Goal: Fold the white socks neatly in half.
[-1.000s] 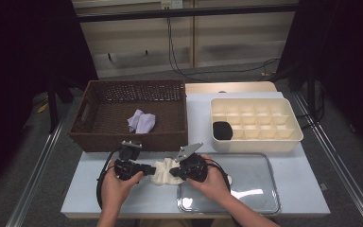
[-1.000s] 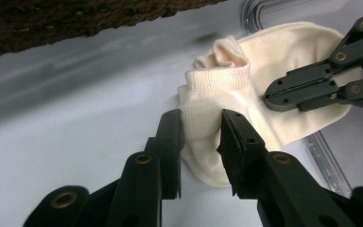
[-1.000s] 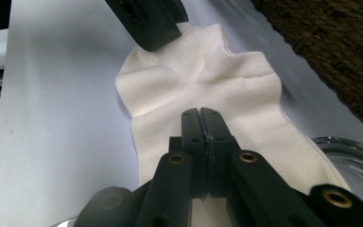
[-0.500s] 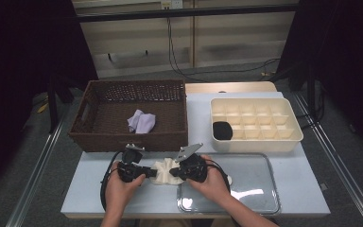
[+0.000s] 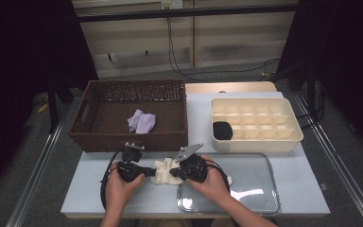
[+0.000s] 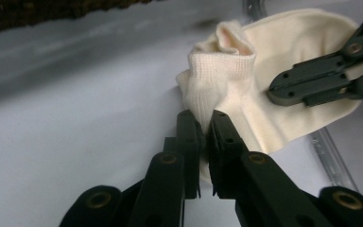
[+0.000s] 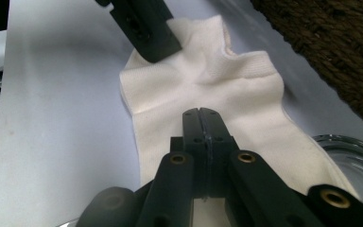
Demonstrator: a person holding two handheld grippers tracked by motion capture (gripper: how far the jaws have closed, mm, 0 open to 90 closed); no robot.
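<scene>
A cream sock [image 5: 163, 171] lies on the white table near its front edge, partly over the rim of a clear glass tray [image 5: 264, 203]. My left gripper [image 5: 152, 171] comes at it from the left; its jaws have just been closing and now pinch the ribbed cuff [image 6: 217, 71] between the fingertips of the left gripper [image 6: 204, 118]. My right gripper [image 5: 172, 172] comes from the right with its jaws shut together, tips resting on the middle of the sock [image 7: 170, 90]. Whether the right gripper [image 7: 202, 112] pinches fabric I cannot tell.
Behind the hands stands a dark wicker basket [image 5: 175, 137] with a lavender cloth [image 5: 142, 122] inside. A cream compartment tray [image 5: 293, 139] at the back right holds a black rolled item [image 5: 222, 130]. Bare table lies left of the hands.
The left jaws have narrowed onto the sock's cuff. Both hands have stayed where they were.
</scene>
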